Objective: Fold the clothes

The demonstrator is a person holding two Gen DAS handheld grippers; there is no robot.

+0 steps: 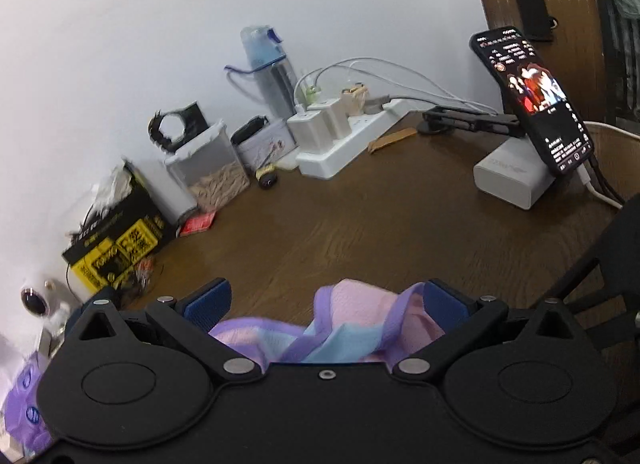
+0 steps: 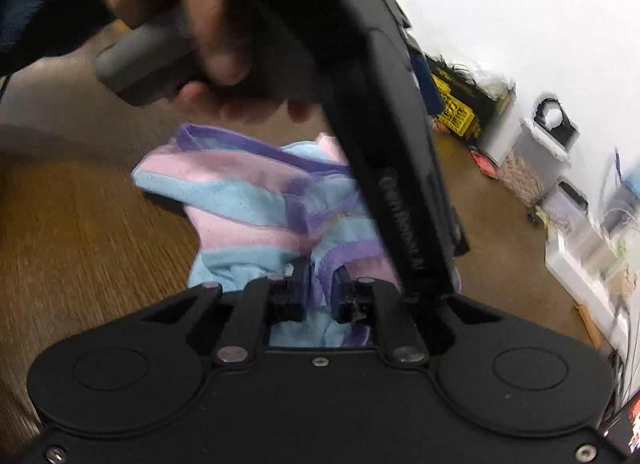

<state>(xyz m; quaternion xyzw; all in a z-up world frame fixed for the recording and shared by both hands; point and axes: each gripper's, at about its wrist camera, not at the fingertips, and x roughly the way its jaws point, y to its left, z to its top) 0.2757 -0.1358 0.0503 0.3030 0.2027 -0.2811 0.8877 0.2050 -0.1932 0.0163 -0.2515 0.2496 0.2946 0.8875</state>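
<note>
Left wrist view first: my left gripper (image 1: 326, 304) has its blue fingers (image 1: 210, 300) spread wide apart, with the garment (image 1: 360, 324) bunched up between them. Nothing is pinched there as far as I can see, the cloth just sits in the gap. Beyond it is bare brown tabletop (image 1: 380, 215), then clutter along the white wall: a water bottle (image 1: 268, 63), a power strip (image 1: 352, 135) with chargers, a lit phone (image 1: 532, 99) on a stand, a clear container (image 1: 208, 167) and a yellow-black box (image 1: 116, 248).

Right wrist view: the right gripper (image 2: 320, 288) has its fingers drawn in close on a purple-trimmed fold of the garment, so I'd call that a grip on the cloth. The rest of the pink, blue and purple fabric lies crumpled on the tabletop ahead. The other tool crosses the frame, with the hand (image 2: 180, 15) on its grey handle, a bit blurry.

My take: it's still a heap, so the fold hasn't really started. I'd get the left side onto a hem edge too, then pull both apart and lay it flat before folding. The wood looks smooth, so the cloth should slide easily.
</note>
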